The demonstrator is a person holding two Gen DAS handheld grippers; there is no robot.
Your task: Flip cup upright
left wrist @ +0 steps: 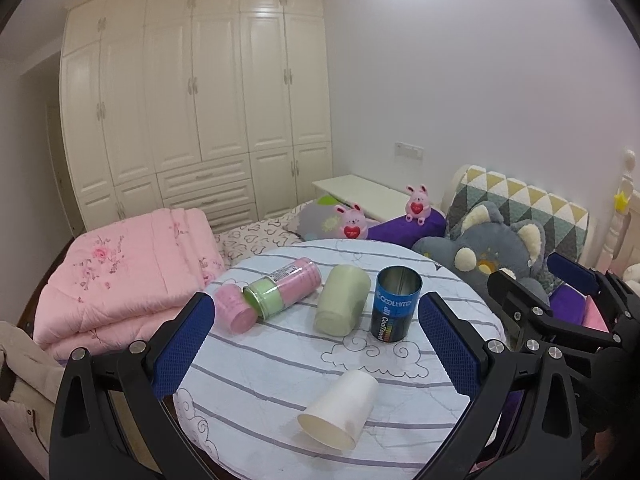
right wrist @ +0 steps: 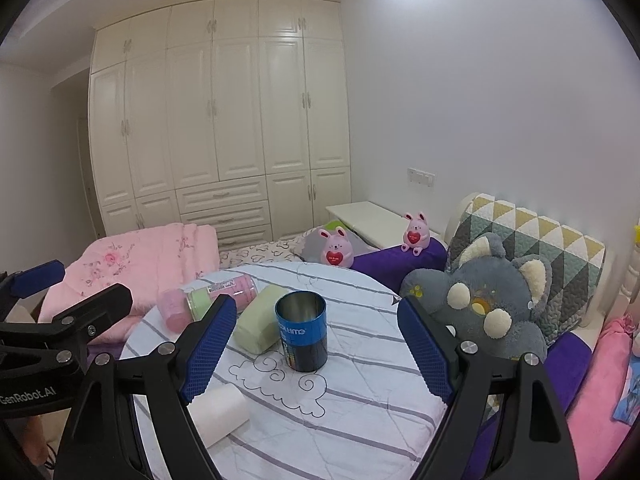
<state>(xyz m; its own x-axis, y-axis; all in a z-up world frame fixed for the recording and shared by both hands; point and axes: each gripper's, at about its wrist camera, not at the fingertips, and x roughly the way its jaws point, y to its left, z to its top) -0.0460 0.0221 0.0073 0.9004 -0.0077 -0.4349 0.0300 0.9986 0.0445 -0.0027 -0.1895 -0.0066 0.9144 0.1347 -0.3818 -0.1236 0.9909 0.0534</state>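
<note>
The left hand-held gripper [left wrist: 316, 338] hovers above the round bench [left wrist: 400, 432] with its blue pads spread wide and nothing between them. The right hand-held gripper [right wrist: 316, 346] is likewise spread and empty, off to the right side of the bench.

The white paper cup [left wrist: 340, 410] lies on its side near the front edge of the striped cloth, its open mouth turned toward the left wrist camera and its closed base pointing away. In the left view it sits low between the two left fingers, so that gripper seems the natural one for the flip. Behind it stand a blue tin [left wrist: 396, 304], upright with its mouth open, and a pale green cup [left wrist: 342, 300] on its side; further left lie a pink cup [left wrist: 236, 308] and a pink-and-green bottle [left wrist: 286, 288], also on their sides.

To do this well, I would lower the left fingers over the paper cup's middle, one pad on each side wall, and close gently, since thin paper crushes easily. Then lift clear of the cloth, rotate until the mouth faces up, and set the base flat before letting go. The cup is near the bench edge, so a nudge could roll it off.
</note>
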